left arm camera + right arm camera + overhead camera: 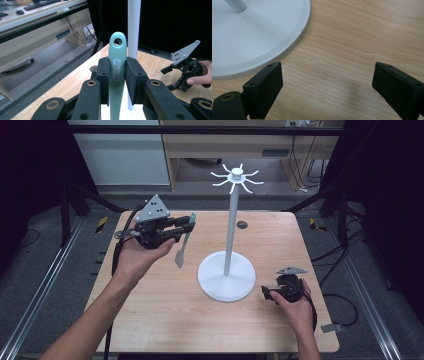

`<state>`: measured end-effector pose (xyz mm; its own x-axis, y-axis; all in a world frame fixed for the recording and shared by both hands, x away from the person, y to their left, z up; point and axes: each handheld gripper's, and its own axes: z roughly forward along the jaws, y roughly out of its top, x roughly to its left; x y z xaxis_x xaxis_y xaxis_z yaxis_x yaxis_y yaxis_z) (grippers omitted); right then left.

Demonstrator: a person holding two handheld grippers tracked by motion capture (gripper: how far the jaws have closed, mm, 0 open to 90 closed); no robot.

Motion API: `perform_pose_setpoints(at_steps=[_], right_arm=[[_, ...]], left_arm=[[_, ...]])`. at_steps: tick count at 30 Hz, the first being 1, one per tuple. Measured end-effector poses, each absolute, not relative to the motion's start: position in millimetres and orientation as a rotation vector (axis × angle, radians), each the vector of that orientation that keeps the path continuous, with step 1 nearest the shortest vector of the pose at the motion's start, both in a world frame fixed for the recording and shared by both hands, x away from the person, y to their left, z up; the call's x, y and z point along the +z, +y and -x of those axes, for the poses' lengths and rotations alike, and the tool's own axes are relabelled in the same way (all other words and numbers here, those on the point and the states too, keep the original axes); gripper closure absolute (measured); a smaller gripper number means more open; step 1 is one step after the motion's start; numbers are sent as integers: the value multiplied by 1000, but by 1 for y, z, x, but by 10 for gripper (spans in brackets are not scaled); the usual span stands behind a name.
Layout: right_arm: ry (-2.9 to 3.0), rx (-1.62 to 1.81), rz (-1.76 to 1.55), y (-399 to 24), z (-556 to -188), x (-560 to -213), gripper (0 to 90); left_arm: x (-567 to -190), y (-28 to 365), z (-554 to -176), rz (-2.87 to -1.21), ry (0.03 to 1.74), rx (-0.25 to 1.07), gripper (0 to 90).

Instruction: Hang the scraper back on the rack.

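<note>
A white hook stand rises from a round base (226, 280) in the middle of the table, its pole (230, 227) ending in a crown of curved hooks (236, 177). My left gripper (189, 223) is lifted above the table's left side, shut on the teal handle of a small utensil (183, 245) whose grey blade hangs down. In the left gripper view the handle (117, 72) stands upright between the pads, its hanging hole on top, with the pole (133, 27) just behind. My right gripper (267, 293) rests low beside the base, open with bare wood between the jaws (327, 87).
The stand's base rim (294, 47) lies close to the right gripper's left jaw. A small dark round spot (242, 224) sits near the table's far edge. Black frame posts (342, 215) and cables flank the wooden table (165, 320).
</note>
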<state>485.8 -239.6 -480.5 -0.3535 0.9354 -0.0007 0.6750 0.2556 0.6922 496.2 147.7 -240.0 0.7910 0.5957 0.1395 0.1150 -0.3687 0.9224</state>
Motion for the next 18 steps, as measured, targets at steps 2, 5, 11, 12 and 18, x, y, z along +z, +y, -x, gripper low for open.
perform_pose_setpoints(at_steps=[2,5,11,12,18], right_arm=[[2117,844,-1461,-239,-486,-481,101],[2116,842,-1466,-239,-486,-481,101],[2113,856,-1466,-240,-485,-480,101],[2111,856,-1469,-240,-485,-480,101],[2114,852,-1463,-240,-486,-480,101]], left_arm=[[-237,145,-496,-1904,535,566,741],[-231,141,-496,-1901,528,576,740],[-223,135,-495,-1891,523,584,740],[-222,134,-495,-1891,523,586,741],[-216,131,-496,-1871,527,597,740]])
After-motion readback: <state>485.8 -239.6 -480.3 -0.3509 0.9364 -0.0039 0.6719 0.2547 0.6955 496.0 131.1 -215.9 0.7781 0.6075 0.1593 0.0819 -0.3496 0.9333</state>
